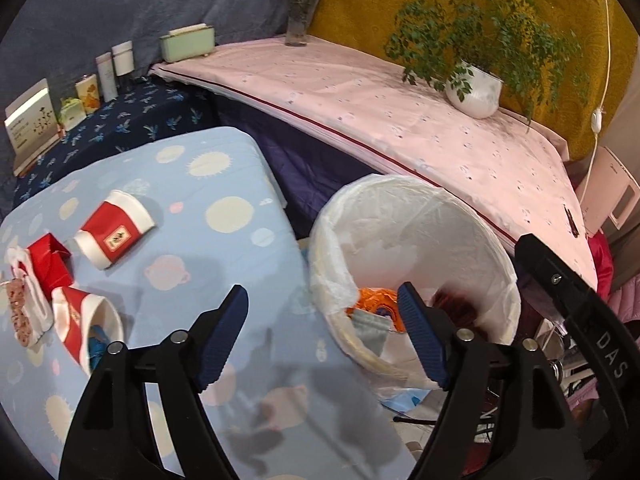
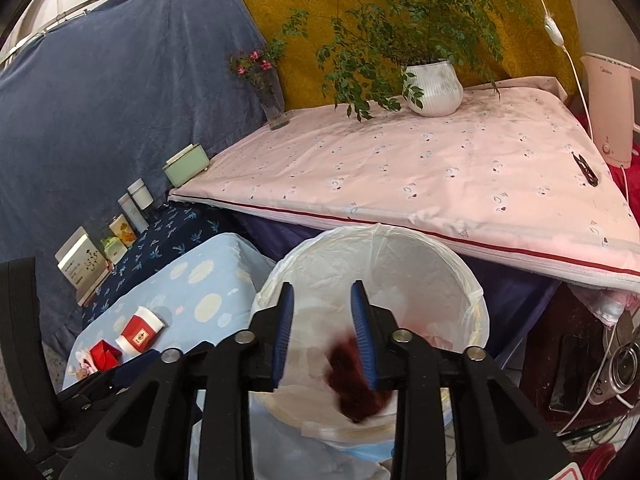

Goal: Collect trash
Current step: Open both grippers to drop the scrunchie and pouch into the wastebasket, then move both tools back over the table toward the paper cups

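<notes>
Hovering over the rim of the white-lined bin (image 1: pixel 416 240), the left hand-held gripper (image 1: pixel 326 336) has its blue pads spread wide with nothing between them. Inside the bin lie an orange wrapper (image 1: pixel 374 300) and a grey scrap (image 1: pixel 370 328). The right hand-held gripper (image 2: pixel 322 334) is above the same bin (image 2: pixel 400 256), its jaws partly apart; a blurred dark red clump (image 2: pixel 354 384) sits just below them, beside the right pad, and whether it touches that pad I cannot tell. On the blue spotted surface (image 1: pixel 224 216) to the left of the bin lie two red-and-white paper cups (image 1: pixel 114 232), (image 1: pixel 86 322), a red folded carton (image 1: pixel 50 262) and a white wrapper (image 1: pixel 26 308).
</notes>
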Action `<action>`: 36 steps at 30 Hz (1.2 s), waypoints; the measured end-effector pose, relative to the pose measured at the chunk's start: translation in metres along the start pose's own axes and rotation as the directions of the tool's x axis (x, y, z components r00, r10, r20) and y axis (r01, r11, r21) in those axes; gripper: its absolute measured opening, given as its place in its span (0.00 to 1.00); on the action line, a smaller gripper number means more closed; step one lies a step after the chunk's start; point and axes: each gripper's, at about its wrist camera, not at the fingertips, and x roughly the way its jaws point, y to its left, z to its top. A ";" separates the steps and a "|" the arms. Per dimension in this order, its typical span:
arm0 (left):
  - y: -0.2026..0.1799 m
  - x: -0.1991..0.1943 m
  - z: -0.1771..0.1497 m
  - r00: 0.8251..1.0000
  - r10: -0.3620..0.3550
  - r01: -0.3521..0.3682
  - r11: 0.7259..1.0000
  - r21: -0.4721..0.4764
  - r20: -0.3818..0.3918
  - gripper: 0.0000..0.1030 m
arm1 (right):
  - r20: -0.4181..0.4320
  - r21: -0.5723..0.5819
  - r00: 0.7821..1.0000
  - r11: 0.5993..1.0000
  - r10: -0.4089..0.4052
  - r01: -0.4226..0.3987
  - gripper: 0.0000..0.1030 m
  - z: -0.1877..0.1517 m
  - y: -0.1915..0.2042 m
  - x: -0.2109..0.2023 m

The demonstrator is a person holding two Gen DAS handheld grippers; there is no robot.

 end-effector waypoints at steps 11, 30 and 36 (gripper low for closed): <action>0.053 -0.028 -0.016 0.996 0.087 -0.085 0.994 -0.074 0.016 0.73 | -0.039 -0.072 0.996 0.994 0.075 -0.078 0.32 -0.019 0.050 -0.013; 0.185 -0.062 -0.082 0.958 0.276 -0.286 0.932 -0.223 -0.076 0.74 | -0.277 -0.184 0.935 0.942 0.223 -0.279 0.30 -0.109 0.152 0.002; 0.216 -0.068 -0.097 0.947 0.301 -0.320 0.907 -0.274 -0.111 0.74 | -0.345 -0.213 0.908 0.923 0.236 -0.321 0.26 -0.133 0.175 0.020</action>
